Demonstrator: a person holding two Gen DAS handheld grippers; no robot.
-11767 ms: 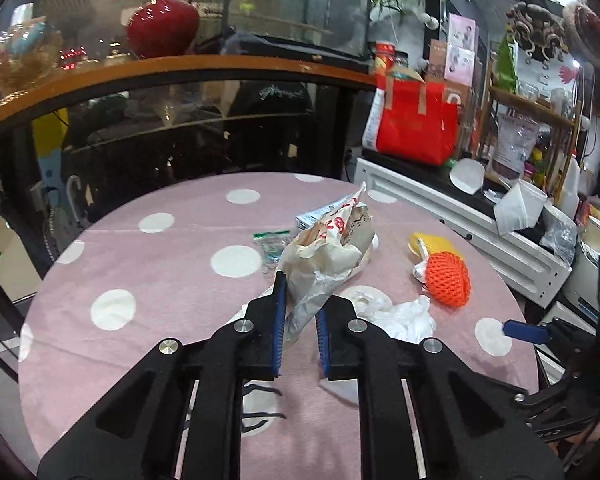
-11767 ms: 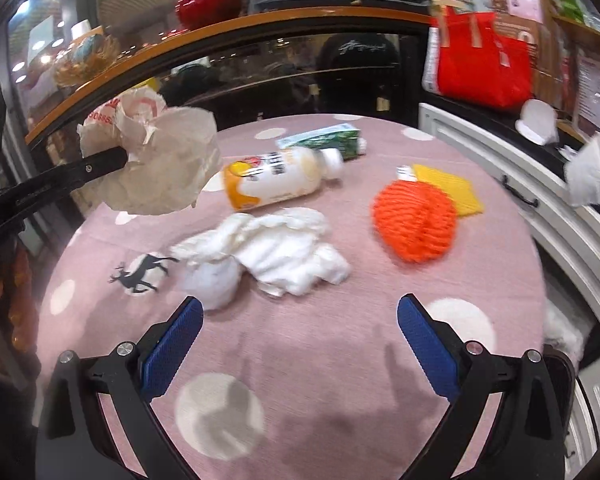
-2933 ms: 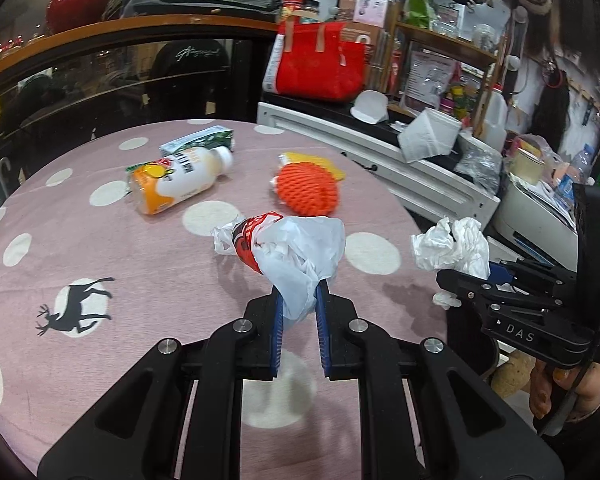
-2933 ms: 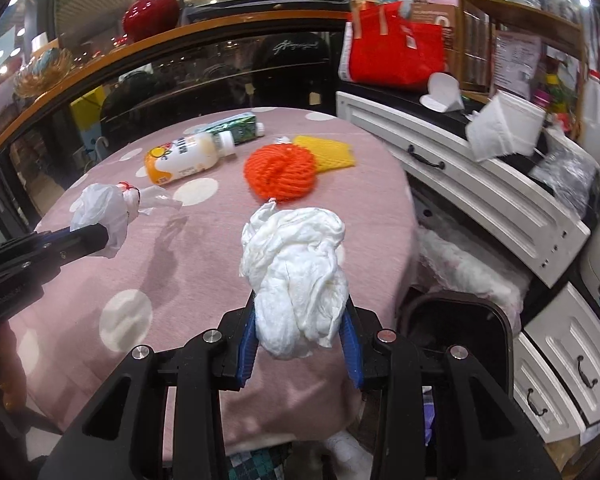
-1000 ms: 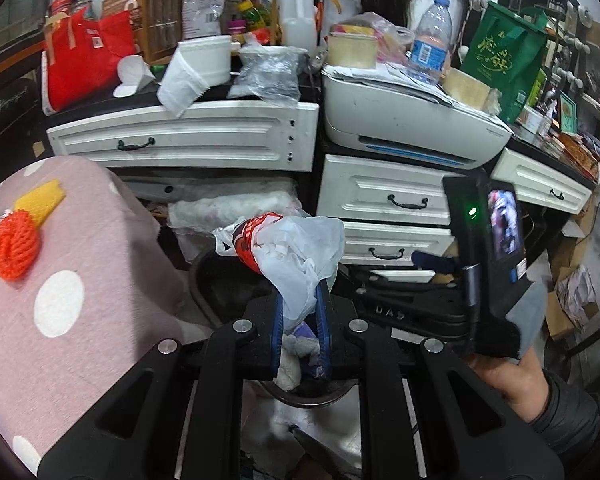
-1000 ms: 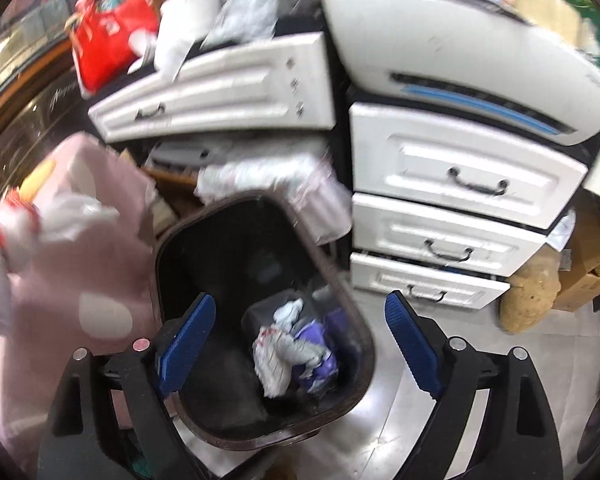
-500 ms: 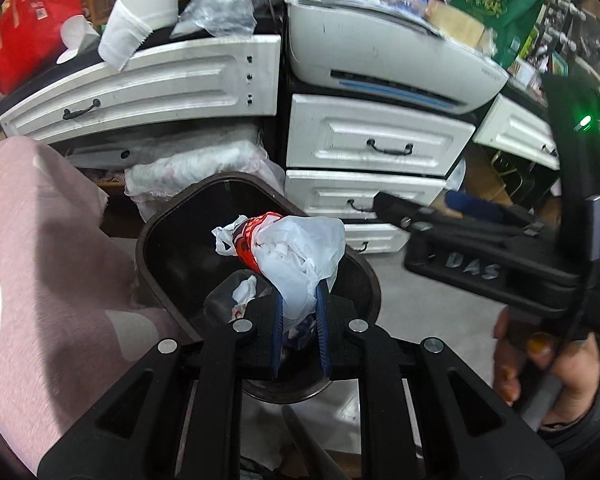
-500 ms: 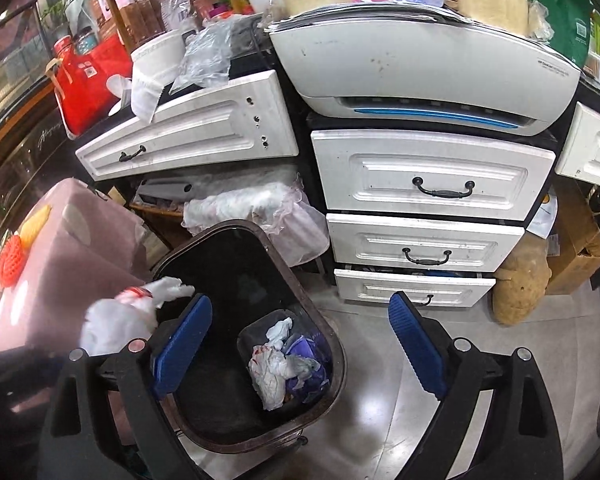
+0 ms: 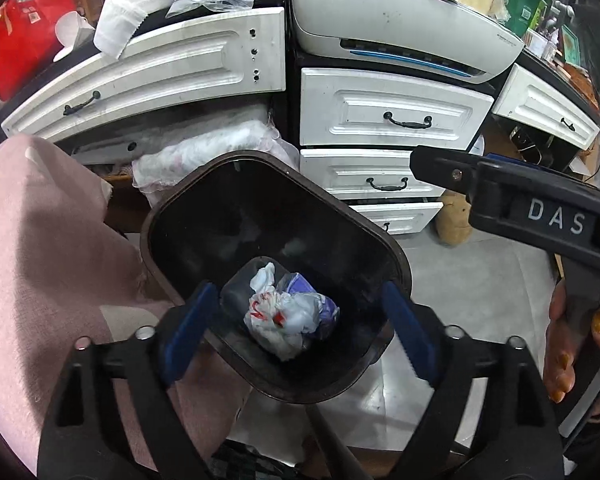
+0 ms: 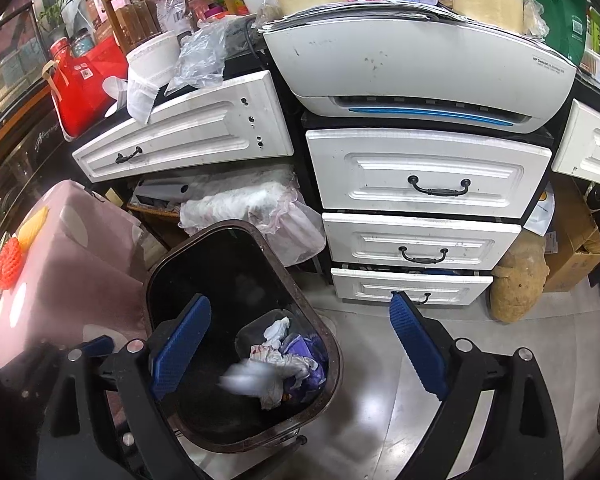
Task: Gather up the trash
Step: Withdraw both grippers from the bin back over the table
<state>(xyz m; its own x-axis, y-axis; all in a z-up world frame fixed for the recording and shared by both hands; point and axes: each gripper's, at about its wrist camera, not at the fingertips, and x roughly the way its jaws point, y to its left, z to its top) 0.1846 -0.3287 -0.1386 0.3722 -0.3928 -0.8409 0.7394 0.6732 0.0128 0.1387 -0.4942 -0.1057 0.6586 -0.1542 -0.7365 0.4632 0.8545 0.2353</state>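
Trash [image 9: 285, 317] lies at the bottom of the dark bin [image 9: 396, 258], a white crumpled bag with red print among white and purple scraps. My left gripper [image 9: 299, 330] hangs right over the bin's mouth with its fingers [image 9: 188, 322] spread wide and nothing between them; the trash sits below and between the two blue pads. My right gripper [image 10: 300, 342] is off to the bin's right side, its fingers [image 10: 418, 342] also wide apart and empty, the left one over the bin, the right one over the grey floor [image 10: 380, 412]. In the right wrist view a pale blurred shape [image 10: 244, 380] shows inside the bin; it may be a piece in mid-fall, though I cannot tell. The pink table [image 9: 40, 248] edge is just beside the bin, and white drawers [image 10: 424, 184] stand behind it.
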